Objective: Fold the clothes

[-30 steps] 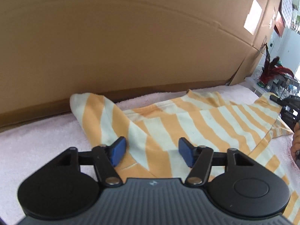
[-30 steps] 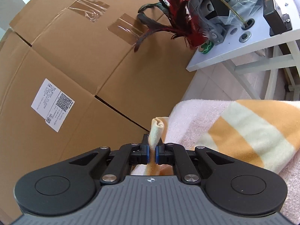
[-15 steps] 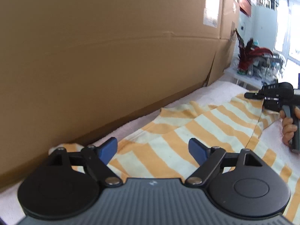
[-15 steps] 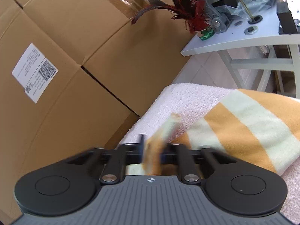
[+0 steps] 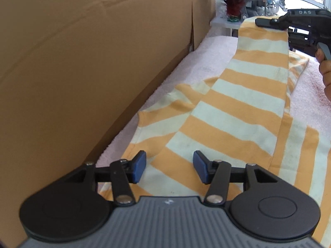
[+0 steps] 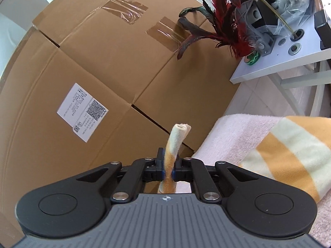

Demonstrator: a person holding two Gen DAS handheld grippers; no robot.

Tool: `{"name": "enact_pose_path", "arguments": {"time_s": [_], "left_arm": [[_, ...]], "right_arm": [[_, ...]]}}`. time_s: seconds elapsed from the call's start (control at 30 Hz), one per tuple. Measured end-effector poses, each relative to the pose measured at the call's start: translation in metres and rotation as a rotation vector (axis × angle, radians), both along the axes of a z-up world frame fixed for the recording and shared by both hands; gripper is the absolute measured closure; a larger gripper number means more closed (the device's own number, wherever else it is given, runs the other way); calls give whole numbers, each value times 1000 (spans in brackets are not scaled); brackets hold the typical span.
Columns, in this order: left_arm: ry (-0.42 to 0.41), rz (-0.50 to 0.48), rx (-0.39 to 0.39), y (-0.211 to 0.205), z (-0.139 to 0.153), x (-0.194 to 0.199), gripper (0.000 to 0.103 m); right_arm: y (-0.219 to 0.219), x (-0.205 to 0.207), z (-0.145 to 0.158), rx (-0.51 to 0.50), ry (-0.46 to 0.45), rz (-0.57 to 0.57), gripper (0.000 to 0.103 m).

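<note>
Right gripper (image 6: 169, 168) pinches the striped shirt's (image 5: 238, 107) far edge up off the pink towel (image 5: 217, 47) while the left gripper (image 5: 169, 168), jaws closing, nothing pinched, needs the near hem for the fold.

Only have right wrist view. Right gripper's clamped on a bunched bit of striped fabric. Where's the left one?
Observer: The left gripper is over the near end of the striped garment, jaws closing, pads not pressing on cloth.
Operator: What does my pinch lift?
Observer: A long striped band rises from the pink towel to the right gripper.
Operator: Rest of it flat?
Observer: Mostly; a rumpled fold sits beside the cardboard box.
</note>
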State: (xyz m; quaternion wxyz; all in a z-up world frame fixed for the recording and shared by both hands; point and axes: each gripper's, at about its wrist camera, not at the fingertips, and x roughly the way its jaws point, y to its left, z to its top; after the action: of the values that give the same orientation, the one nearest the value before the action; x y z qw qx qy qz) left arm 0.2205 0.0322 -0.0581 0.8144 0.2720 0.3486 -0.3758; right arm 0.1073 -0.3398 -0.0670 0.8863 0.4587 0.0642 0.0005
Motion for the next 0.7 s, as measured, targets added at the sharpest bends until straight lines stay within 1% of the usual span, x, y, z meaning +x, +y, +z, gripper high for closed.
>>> {"name": "enact_pose_path", "arguments": {"time_s": [0.07,0.1,0.13,0.17,0.2,0.23,0.27,0.33,0.4,0.5,0.53,0.57,0.63,0.67,0.7], "left_arm": [[25,5,-6,-1,1,6,48],[39,6,-14,-1,0,7,53],[53,7,-22,-1,0,9,61],[56,-1,-26,-1,0,7,67],[55,-11,-27,-2,1,5,78],[55,-21,-29,-3,1,3,86],[41,-29,-25,-4,0,0,89],[15,-28,-18,-9,-2,-2,97],[-4,-12,-26,-13,-3,-2,100],[-42,26,-65,-16,1,0,99],[-55,39,-79,-17,2,1,94],[-69,60,-82,-16,3,1,89],[-95,75,-85,-10,8,-5,82],[-107,75,-95,-4,12,-11,77],[-108,80,-125,3,17,-21,69]], "right_arm": [[1,-2,1,15,-21,13,96],[1,-2,2,18,-27,18,96],[1,-3,2,21,-32,22,96],[2,-3,3,24,-38,27,96],[2,-3,3,28,-39,30,96],[2,-4,3,30,-39,30,96],[1,-4,3,35,-39,32,96],[0,-5,2,52,-50,33,96],[-3,-9,3,67,-77,22,96],[-8,-18,5,91,-137,-5,96],[-10,-20,5,98,-149,-15,96],[-11,-20,4,100,-142,-20,96],[-12,-16,2,105,-100,-24,96],[-12,-14,0,114,-86,-19,96],[-13,-12,-2,123,-73,-14,96]]}}
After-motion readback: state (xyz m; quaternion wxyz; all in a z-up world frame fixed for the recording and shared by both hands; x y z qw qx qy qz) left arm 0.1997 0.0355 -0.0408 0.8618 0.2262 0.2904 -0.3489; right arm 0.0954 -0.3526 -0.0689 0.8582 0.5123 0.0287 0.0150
